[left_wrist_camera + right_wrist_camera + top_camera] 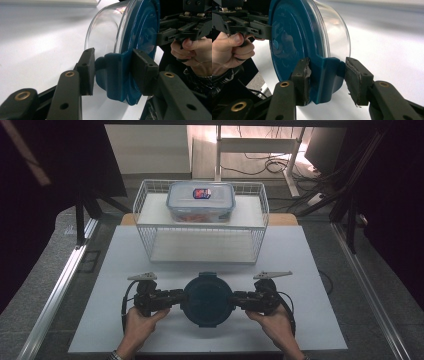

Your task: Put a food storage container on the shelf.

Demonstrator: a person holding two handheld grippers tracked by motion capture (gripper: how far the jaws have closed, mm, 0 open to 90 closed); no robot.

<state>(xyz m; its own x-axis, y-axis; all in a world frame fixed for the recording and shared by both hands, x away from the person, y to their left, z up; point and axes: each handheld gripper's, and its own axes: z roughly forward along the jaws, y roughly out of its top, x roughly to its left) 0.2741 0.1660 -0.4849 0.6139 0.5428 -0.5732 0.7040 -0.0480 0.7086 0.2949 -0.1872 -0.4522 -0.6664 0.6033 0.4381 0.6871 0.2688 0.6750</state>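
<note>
A round clear container (206, 299) with a dark blue lid sits between my two grippers at the near middle of the white board (300, 270). My left gripper (177, 297) holds it from the left. In the left gripper view its pads (86, 72) are shut on the lid's blue latch tab (113, 72). My right gripper (239, 299) holds the opposite side, and in the right gripper view its pads (303, 80) clamp the other latch tab (327, 77). I cannot tell whether the container's base touches the board.
A white wire basket rack (200, 227) stands behind the container at the board's far middle. On its upper shelf rests a rectangular clear box (201, 200) with a blue-grey lid and food inside. Metal rails (60, 285) run along both sides of the table.
</note>
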